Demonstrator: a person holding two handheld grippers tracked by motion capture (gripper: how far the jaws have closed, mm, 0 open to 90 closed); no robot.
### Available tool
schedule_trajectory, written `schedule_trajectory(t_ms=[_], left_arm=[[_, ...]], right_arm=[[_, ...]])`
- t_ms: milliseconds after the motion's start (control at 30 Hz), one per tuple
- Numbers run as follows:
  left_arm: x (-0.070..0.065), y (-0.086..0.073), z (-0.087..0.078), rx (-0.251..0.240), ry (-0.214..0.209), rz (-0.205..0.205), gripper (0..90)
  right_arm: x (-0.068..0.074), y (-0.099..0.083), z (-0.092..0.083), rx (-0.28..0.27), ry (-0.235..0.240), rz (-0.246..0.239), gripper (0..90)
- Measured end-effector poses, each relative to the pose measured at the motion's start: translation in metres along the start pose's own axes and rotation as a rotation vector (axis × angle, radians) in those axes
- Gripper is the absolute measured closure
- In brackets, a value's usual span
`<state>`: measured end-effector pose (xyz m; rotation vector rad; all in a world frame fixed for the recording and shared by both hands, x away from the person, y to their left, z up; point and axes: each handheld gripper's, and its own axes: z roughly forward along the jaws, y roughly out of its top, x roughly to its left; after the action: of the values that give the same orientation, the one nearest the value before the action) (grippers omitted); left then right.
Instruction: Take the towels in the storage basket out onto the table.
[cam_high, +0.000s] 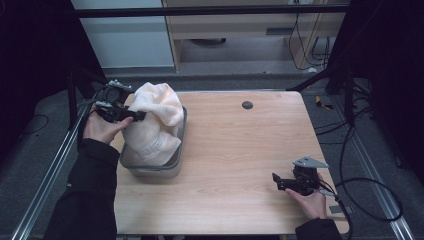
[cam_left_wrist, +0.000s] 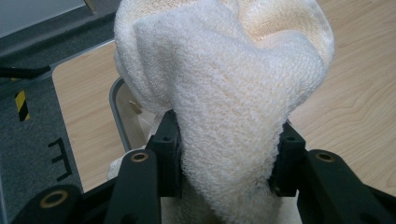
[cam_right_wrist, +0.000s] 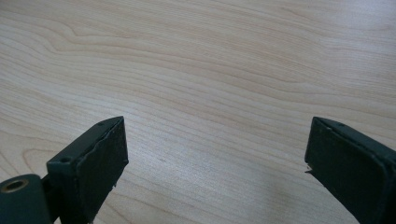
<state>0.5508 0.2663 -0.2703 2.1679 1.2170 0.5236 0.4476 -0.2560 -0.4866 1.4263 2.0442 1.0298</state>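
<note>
Cream terry towel (cam_high: 152, 122), bunched upright, rising from the grey bin (cam_high: 177, 162).

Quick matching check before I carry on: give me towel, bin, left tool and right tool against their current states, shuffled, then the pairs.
1. towel
2. grey bin
3. left tool
4. right tool

A. jaws apart over bare table
B. clamped on cream cloth
C. bunched up, rising out of the container
D. stands at the table's left edge, cloth inside

Pairs: 1-C, 2-D, 3-B, 4-A
</note>
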Motion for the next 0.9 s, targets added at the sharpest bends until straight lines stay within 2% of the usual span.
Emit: schedule_trajectory(t_ms=[300, 667, 900], left_arm=[[-0.004, 0.006, -0.017, -0.039, 0.000, 0.021, 55.3], [-0.015, 0.014, -0.034, -0.055, -0.029, 0.066, 55.2], [-0.021, 0.020, -0.048, -0.083, -0.041, 0.086, 55.1]], right_arm=[[0.000, 0.000, 0.000, -0.002, -0.001, -0.001, 6.1], [0.000, 0.000, 0.000, -0.003, 0.000, -0.007, 6.2], [0.001, -0.001, -0.002, -0.002, 0.001, -0.009, 6.2]])
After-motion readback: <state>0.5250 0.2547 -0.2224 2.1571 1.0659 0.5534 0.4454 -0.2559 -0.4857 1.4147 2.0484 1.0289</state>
